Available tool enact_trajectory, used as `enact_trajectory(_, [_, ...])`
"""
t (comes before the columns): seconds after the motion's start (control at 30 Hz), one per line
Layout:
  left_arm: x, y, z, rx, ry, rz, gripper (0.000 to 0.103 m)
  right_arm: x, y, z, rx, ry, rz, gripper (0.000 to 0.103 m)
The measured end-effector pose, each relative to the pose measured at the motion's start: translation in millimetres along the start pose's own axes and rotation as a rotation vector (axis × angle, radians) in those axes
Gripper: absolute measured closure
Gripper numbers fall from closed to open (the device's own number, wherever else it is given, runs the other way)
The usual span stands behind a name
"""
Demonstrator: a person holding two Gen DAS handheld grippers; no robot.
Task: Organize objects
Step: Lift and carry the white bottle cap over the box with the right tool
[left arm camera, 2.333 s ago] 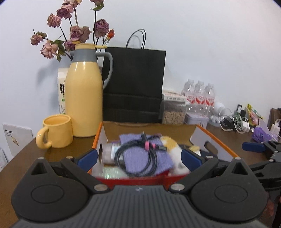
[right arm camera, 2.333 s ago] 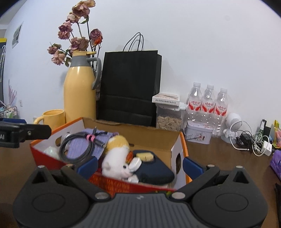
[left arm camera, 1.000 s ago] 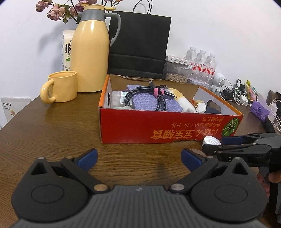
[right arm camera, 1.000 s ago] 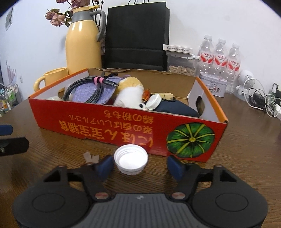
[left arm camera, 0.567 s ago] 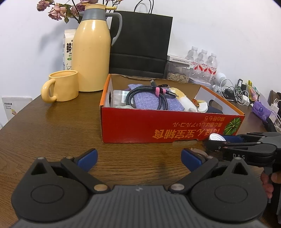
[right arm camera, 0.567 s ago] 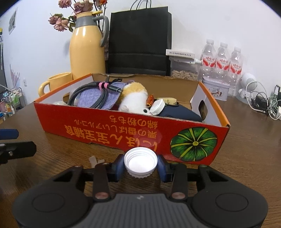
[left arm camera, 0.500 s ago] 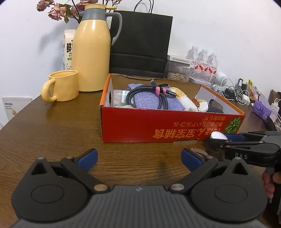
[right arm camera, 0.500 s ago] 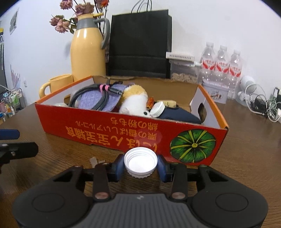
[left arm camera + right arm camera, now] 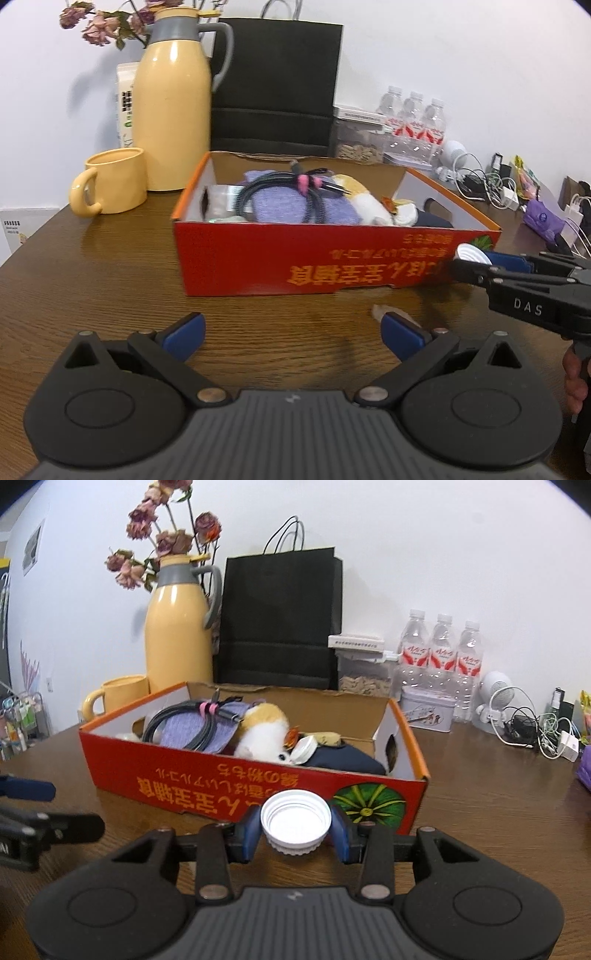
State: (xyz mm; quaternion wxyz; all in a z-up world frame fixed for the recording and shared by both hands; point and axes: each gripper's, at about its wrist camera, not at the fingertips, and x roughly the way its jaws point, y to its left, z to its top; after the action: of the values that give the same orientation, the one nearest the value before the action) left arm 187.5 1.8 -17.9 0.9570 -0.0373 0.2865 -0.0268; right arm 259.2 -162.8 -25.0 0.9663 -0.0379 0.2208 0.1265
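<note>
My right gripper (image 9: 295,829) is shut on a white bottle cap (image 9: 295,821) and holds it above the table, just in front of the red cardboard box (image 9: 207,775). In the left wrist view the cap (image 9: 472,254) sits at the tip of the right gripper (image 9: 476,264), by the box's (image 9: 332,258) front right corner. The box holds a coiled black cable (image 9: 280,199) on a purple cloth, a white and orange plush toy (image 9: 262,734), another white cap (image 9: 306,747) and a dark pouch (image 9: 340,760). My left gripper (image 9: 291,334) is open and empty over the table.
Behind the box stand a yellow thermos (image 9: 171,107), a yellow mug (image 9: 112,181), a black paper bag (image 9: 279,624), a clear container (image 9: 360,672), three water bottles (image 9: 441,657) and a tin (image 9: 426,709). Cables and chargers (image 9: 532,727) lie at the right. A paper scrap (image 9: 380,312) lies on the table.
My right gripper closed on the white cap on the table, then lifted it toward the box's front. My left gripper pulled back from over the box and stays open.
</note>
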Motion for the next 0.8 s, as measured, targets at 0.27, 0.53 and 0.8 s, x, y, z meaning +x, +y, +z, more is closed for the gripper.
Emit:
enact_trajectory(0.27, [7, -31, -1, 0.020, 0.022, 0.003, 0.000, -17, -23, -3, 0.024, -0.043, -0.024, 0.064])
enact_trajectory(0.53, [24, -65, -3, 0.063, 0.053, 0.000, 0.000, -26, -49, -9, 0.033, -0.040, -0.051, 0.064])
enact_trajectory(0.8, [48, -90, 0, 0.061, 0.108, 0.054, 0.039, -33, -53, -9, 0.031, -0.065, -0.043, 0.064])
